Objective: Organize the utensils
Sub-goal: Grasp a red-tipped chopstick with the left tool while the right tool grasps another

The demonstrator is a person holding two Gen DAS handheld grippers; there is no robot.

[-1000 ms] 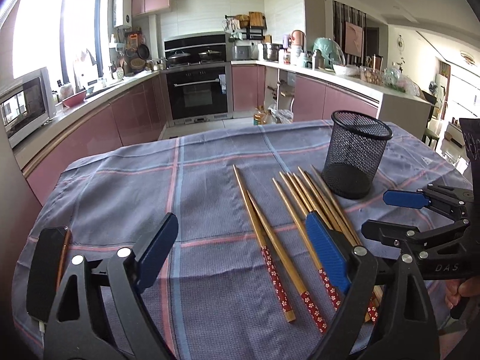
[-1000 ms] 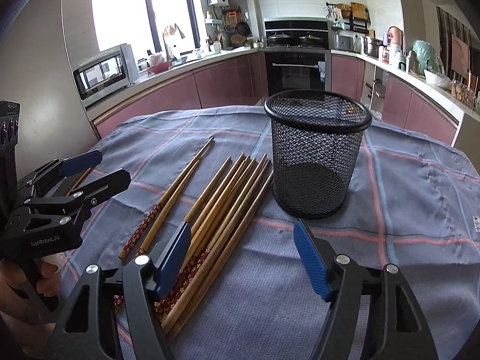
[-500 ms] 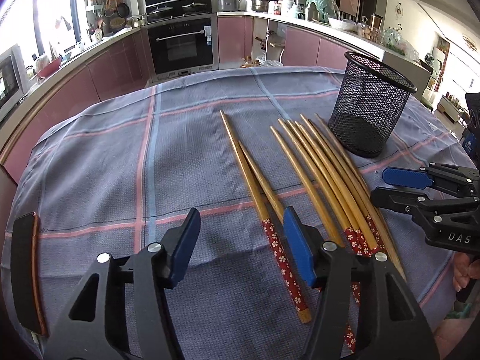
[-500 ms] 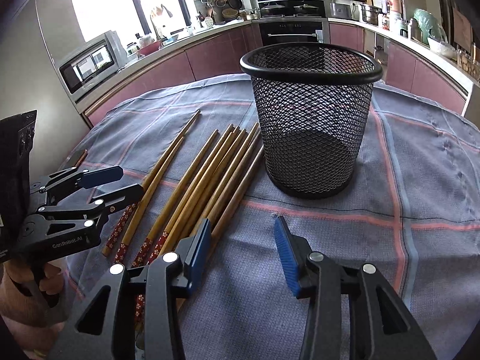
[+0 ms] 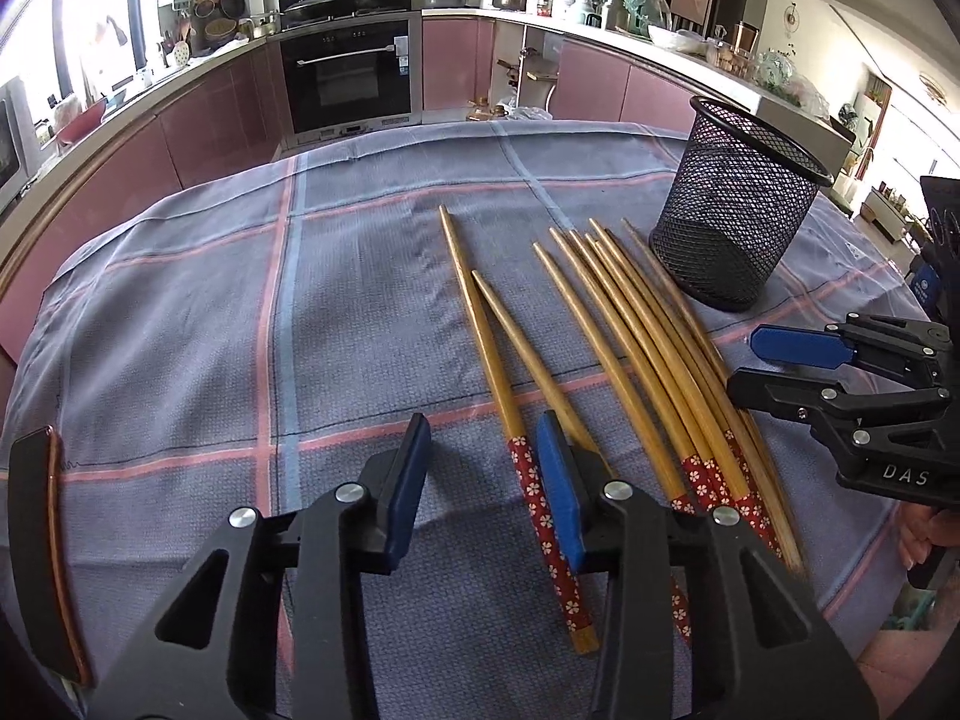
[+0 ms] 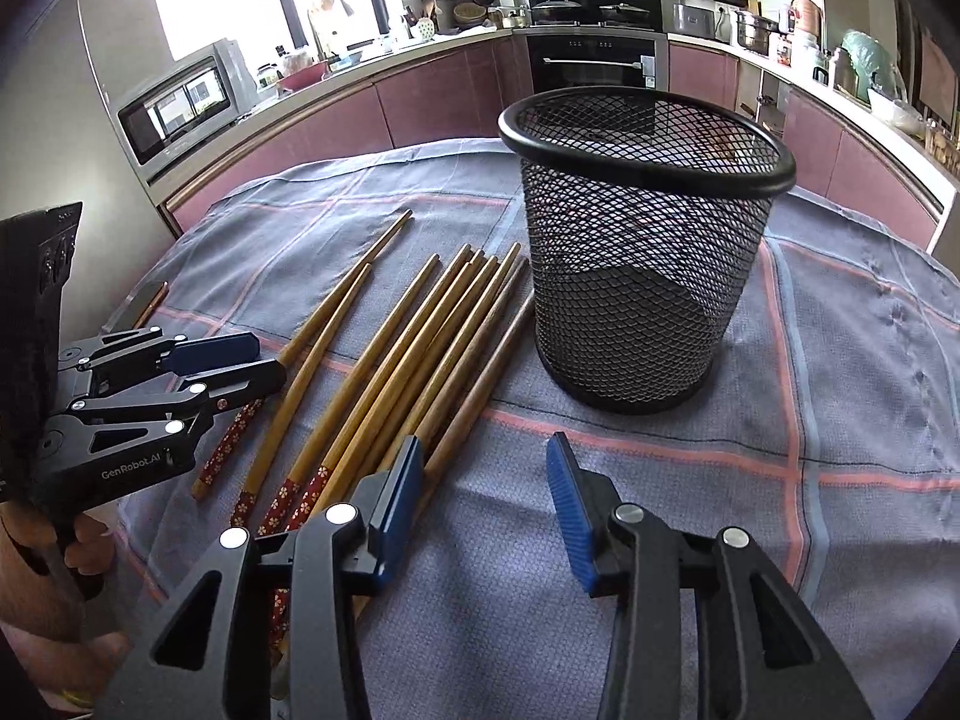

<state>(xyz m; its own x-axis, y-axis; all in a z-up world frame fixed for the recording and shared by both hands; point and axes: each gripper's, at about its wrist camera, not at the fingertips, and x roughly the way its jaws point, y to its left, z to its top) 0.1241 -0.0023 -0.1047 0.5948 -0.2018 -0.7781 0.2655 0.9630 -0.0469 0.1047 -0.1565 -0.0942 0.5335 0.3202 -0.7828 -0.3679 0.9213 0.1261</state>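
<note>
Kitchen cabinets in pink and a built-in oven (image 5: 348,75) form the background; the work surface is a table covered by a blue-grey checked cloth (image 5: 240,312), on which a black mesh holder (image 6: 645,252) stands upright and empty. All chopsticks lie flat on the cloth left of the mesh holder as the right wrist view shows it: a bundle (image 6: 420,348) just beside its base and a separate pair (image 5: 504,372) farther from it. Compared with one second ago, both cameras sit lower and closer to the cloth, and both claws have narrowed from wide open. The left gripper (image 5: 483,480) is closing; its right pad lies against the red-patterned handle of the separate pair, yet nothing sits between the pads, only bare cloth. The right gripper (image 6: 486,498) is also closing; its left pad rests beside the handle ends of the bundle, and the gap between its pads likewise contains only cloth. Neither claw grasps anything. For the task, this indicates the approach phase is finished but the pick is not: no chopstick has reached the mesh holder. Each claw appears offset to one side of its target, so a small sideways correction is probably required before the pads can clamp a stick
</note>
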